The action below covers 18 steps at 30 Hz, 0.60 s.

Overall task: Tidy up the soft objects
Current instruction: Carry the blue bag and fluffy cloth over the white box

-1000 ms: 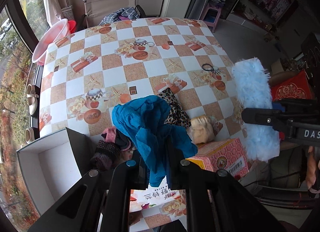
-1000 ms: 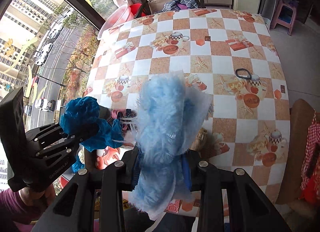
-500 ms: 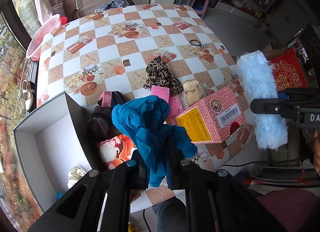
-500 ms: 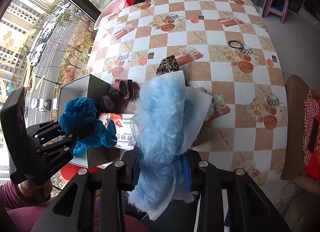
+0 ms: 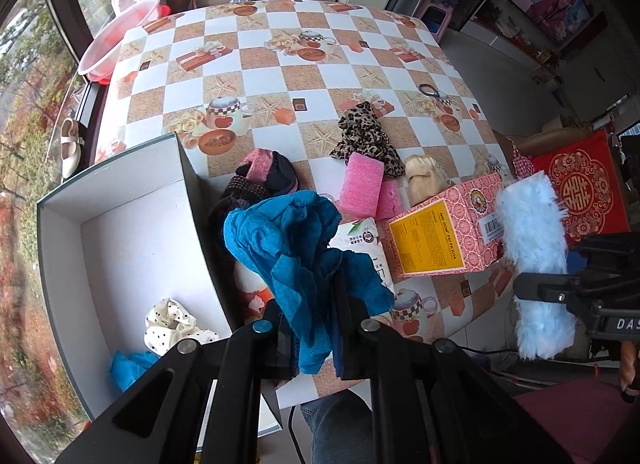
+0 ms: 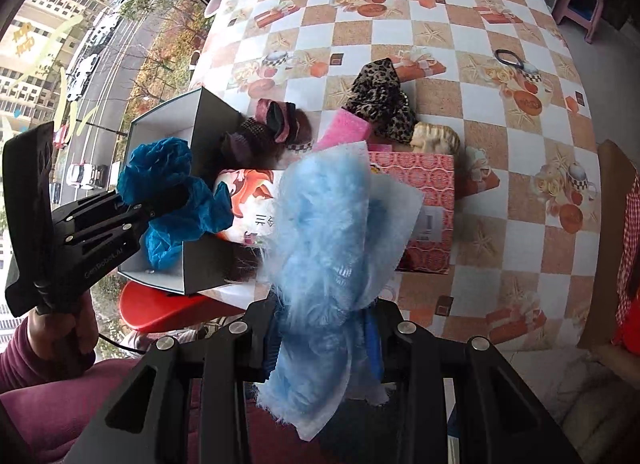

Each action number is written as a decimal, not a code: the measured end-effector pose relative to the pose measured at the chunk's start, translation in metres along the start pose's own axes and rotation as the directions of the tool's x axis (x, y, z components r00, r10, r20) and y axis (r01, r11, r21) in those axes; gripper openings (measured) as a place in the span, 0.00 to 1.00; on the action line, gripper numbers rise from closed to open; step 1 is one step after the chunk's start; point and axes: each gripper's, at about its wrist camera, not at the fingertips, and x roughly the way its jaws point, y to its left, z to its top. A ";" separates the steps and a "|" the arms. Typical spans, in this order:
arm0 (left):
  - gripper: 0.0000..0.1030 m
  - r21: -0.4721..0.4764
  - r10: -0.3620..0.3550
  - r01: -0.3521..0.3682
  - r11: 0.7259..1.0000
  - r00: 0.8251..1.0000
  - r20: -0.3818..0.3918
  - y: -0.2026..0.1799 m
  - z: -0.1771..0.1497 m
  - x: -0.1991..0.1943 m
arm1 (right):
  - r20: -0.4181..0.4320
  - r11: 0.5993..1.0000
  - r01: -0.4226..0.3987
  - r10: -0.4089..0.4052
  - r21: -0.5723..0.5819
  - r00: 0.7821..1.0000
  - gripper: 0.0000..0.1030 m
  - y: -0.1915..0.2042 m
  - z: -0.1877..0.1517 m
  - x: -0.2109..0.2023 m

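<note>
Left wrist view: my left gripper (image 5: 310,324) pinched the blue cloth (image 5: 296,248); I judged releasing over the white box (image 5: 120,240) best.

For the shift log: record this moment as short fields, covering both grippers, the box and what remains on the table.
left gripper: shut on blue cloth
right gripper: shut on fluffy light-blue cloth
box: open, holds a dotted white cloth and a blue piece
still on table: leopard cloth, pink sponge, dark knit items
</note>
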 end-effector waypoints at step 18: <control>0.13 -0.329 0.102 -0.077 0.941 0.993 0.058 0.087 -0.040 -0.026 | -0.085 0.934 -0.050 0.021 -0.355 0.996 0.35 0.113 0.039 0.034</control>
